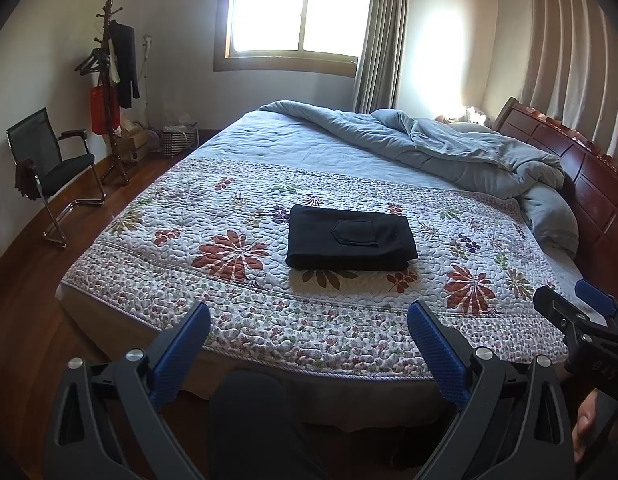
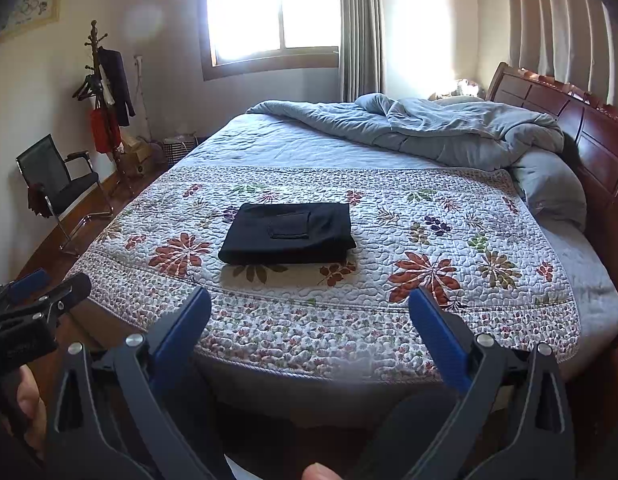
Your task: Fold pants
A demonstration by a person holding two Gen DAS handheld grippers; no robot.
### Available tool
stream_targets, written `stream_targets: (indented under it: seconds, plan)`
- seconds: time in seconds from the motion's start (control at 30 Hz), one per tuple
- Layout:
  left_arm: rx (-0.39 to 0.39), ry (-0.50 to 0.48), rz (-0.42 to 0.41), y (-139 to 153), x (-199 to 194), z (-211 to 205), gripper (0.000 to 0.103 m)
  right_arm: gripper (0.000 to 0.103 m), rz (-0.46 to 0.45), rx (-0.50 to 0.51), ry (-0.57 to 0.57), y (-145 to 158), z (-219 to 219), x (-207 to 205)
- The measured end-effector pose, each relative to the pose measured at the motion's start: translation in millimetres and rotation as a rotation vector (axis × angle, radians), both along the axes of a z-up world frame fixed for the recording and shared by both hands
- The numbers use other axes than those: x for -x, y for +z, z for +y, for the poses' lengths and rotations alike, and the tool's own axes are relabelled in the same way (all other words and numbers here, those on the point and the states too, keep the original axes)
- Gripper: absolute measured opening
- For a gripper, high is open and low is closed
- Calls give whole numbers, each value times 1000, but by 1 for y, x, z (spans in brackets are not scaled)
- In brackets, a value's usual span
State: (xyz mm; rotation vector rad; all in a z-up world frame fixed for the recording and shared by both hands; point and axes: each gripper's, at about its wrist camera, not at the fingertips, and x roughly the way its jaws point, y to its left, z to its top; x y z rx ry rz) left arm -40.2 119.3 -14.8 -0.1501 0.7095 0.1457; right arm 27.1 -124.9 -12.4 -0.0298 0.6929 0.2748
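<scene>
Black pants [image 1: 351, 238] [image 2: 289, 233] lie folded into a neat rectangle on the floral quilt [image 1: 237, 312] [image 2: 389, 320], a back pocket facing up. My left gripper [image 1: 309, 314] is open, held back over the bed's near edge, well short of the pants, nothing between its blue pads. My right gripper [image 2: 309, 300] is open too, also back from the pants and empty. In the left wrist view the right gripper [image 1: 569, 296] shows at the right edge; in the right wrist view the left gripper [image 2: 49, 280] shows at the left edge.
A rumpled grey duvet [image 1: 429, 140] [image 2: 429, 128] and pillow lie at the far right by the wooden headboard [image 1: 581, 168]. On the wooden floor to the left stand a black chair [image 1: 53, 168] [image 2: 57, 184] and a coat rack [image 1: 109, 80]. A person's fingers [image 1: 585, 428] hold the handles.
</scene>
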Motion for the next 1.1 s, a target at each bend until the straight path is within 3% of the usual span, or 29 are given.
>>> stream_targets:
  seconds: [1.1]
  plan:
    - [10, 17, -6, 6, 16, 4, 99, 99, -28, 4, 4, 9, 3, 13]
